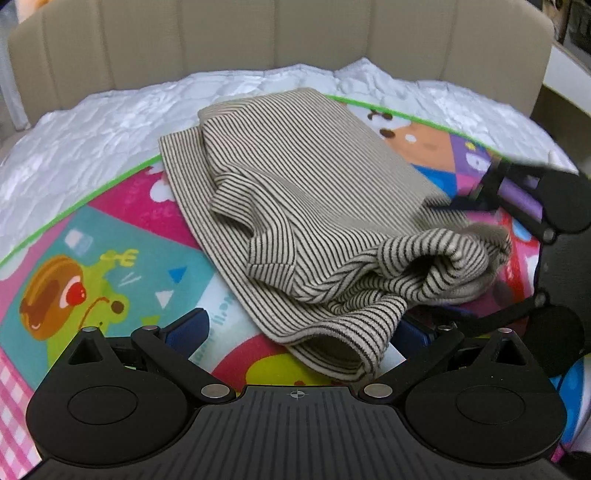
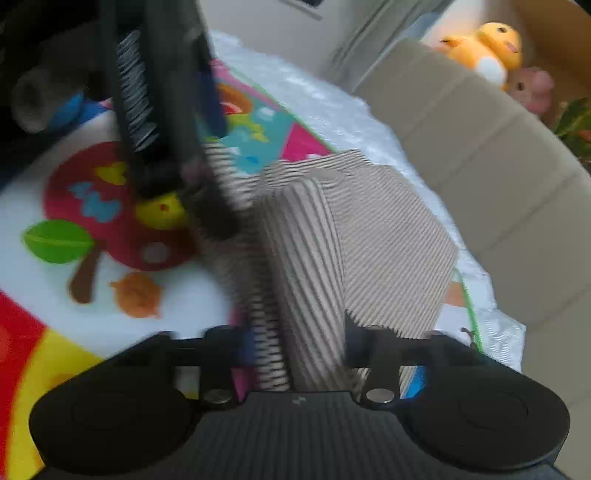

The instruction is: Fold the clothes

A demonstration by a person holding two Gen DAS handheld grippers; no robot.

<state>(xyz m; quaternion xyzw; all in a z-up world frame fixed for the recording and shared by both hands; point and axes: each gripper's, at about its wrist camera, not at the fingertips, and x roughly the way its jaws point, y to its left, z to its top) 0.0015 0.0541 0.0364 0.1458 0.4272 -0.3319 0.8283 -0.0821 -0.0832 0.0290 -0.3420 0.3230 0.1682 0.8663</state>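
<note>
A beige top with thin dark stripes (image 1: 295,173) lies partly folded on a colourful cartoon mat (image 1: 122,240). Its near hem drapes between the wide-apart blue pads of my left gripper (image 1: 301,330), which is open. At the right, a bunched sleeve end (image 1: 443,258) is raised off the mat towards my right gripper (image 1: 480,199). The right wrist view is blurred. There the striped top (image 2: 388,236) runs as a thick fold between the fingers of the right gripper (image 2: 303,343), which looks shut on it. The left gripper (image 2: 177,177) shows as a dark blur at upper left.
The mat lies on a white quilted cover (image 1: 92,122). A beige padded backrest (image 1: 258,33) rises behind it. Plush toys (image 2: 491,44) sit in a box beyond the backrest, at the upper right of the right wrist view.
</note>
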